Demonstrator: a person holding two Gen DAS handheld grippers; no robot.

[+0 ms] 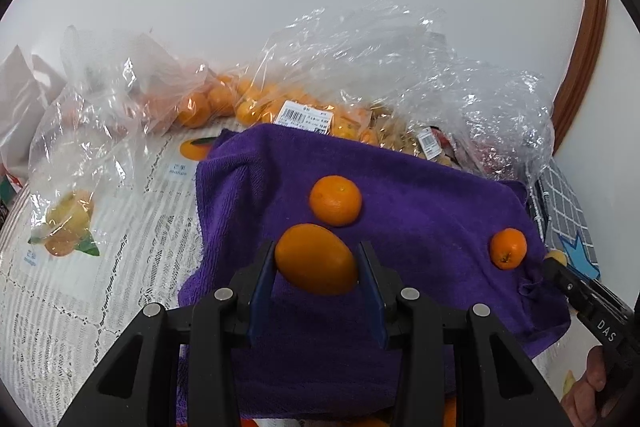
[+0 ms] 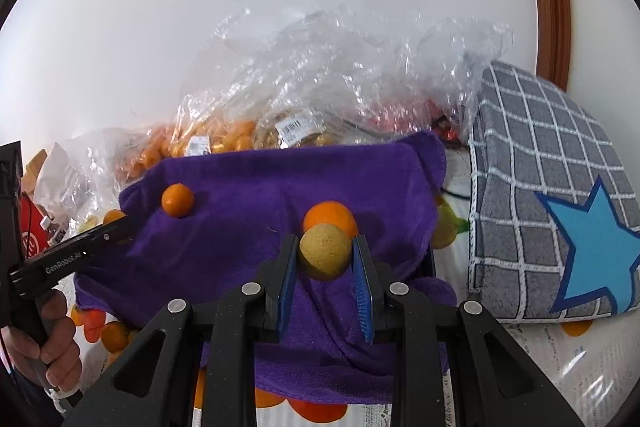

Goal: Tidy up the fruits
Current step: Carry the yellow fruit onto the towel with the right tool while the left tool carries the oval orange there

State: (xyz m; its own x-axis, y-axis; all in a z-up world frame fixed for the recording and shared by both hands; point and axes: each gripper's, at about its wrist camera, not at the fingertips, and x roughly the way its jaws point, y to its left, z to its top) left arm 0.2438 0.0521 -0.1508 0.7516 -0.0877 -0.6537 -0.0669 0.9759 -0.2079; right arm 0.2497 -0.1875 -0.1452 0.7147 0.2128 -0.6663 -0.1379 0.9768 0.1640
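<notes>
My left gripper (image 1: 316,261) is clamped on an oval orange fruit (image 1: 316,259) above the purple towel (image 1: 420,187). My right gripper (image 2: 325,255) grips a yellowish round fruit (image 2: 325,251) near the towel's right edge. Two mandarins (image 1: 336,200) (image 1: 508,248) lie loose, well apart; towel between them bare.

Bare purple towel (image 1: 420,267) ahead, plastic bags (image 1: 400,67) blocking behind
</notes>
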